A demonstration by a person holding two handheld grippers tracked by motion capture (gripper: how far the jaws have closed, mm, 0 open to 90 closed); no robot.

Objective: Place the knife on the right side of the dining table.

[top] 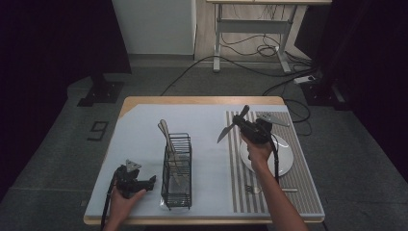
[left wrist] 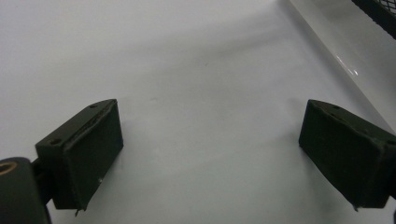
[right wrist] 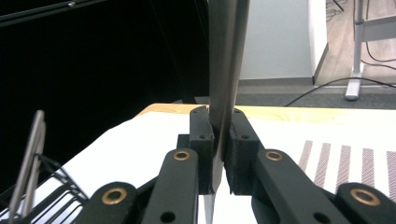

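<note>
My right gripper (top: 236, 126) hovers above the table's middle right and is shut on a metal table knife (top: 226, 132). The knife slants from lower left to upper right, with its blade end toward the basket. In the right gripper view the knife (right wrist: 226, 60) stands upright, and both pads of my right gripper (right wrist: 219, 123) press on it. My left gripper (top: 151, 182) lies low at the front left of the white mat, just left of the basket. In the left gripper view its jaws (left wrist: 210, 140) stand wide apart over the bare mat with nothing between them.
A black wire cutlery basket (top: 176, 168) holds several utensils (top: 166, 132) whose handles lean to the upper left. On the striped placemat (top: 303, 183) lie a white plate (top: 285, 156), a flat utensil (top: 275, 119) behind it and another piece (top: 269, 189) in front.
</note>
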